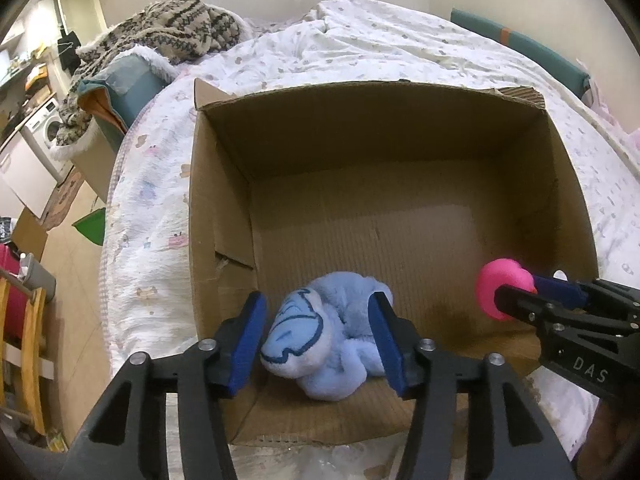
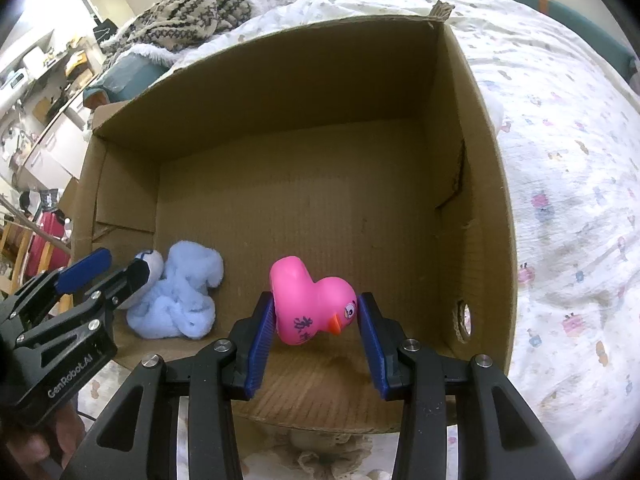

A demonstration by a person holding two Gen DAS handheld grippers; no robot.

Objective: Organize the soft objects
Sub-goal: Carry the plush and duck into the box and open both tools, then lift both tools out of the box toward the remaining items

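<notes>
An open cardboard box [image 1: 420,128] [image 2: 472,168] sits on a bed. A light blue plush toy [image 1: 320,336] lies on the box floor at its near left; it also shows in the right wrist view [image 2: 180,296]. My left gripper [image 1: 320,344] is open, its blue pads on either side of the plush with gaps showing. My right gripper [image 2: 316,320] straddles a pink rubber duck [image 2: 308,304] on the near box floor; the left pad touches it and the right pad stands just off it. The duck [image 1: 500,288] shows in the left wrist view too.
The bed has a white printed quilt [image 1: 400,40] [image 2: 568,160]. A patterned knit blanket [image 1: 168,28] lies over a teal bin at the back left. A wooden chair [image 1: 28,344] and a washing machine [image 1: 44,128] stand on the floor to the left.
</notes>
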